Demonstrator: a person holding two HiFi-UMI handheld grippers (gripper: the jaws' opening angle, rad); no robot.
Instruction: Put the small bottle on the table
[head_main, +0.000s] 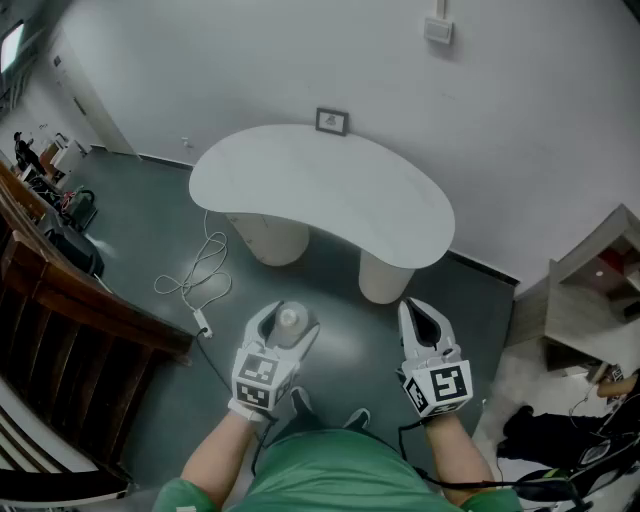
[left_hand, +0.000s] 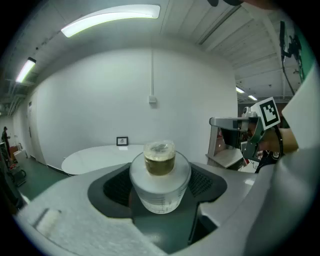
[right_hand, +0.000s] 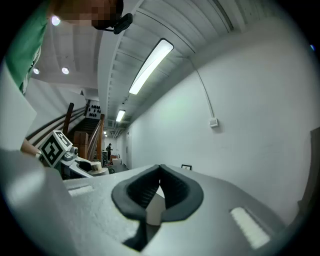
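A person in a green shirt stands over a dark floor, bare forearms reaching forward with a two-jaw gripper in each hand. At far left a dark wooden railing runs along the edge of the room. Just right of it, a pale cable lies looped on the floor.

The left gripper, its marker cube facing up, holds the small bottle. The jaws stand wide, their dark ribbed pads pressing the bottle's frosted body from both sides. The bottle sits upright, its amber-tinted neck and clear cap rising above the pads. It hangs over the floor, short of the table's near edge.

Beyond both grippers stands the white kidney-shaped table on two rounded legs. Its top is bare but for a small framed marker card at the far edge, by the white wall. A small box is mounted on the wall higher up.

The right gripper is held level with the left. Its jaws are drawn together, tips touching, with nothing between the pads. At far right, a light shelving unit stands beside dark cables on the floor.
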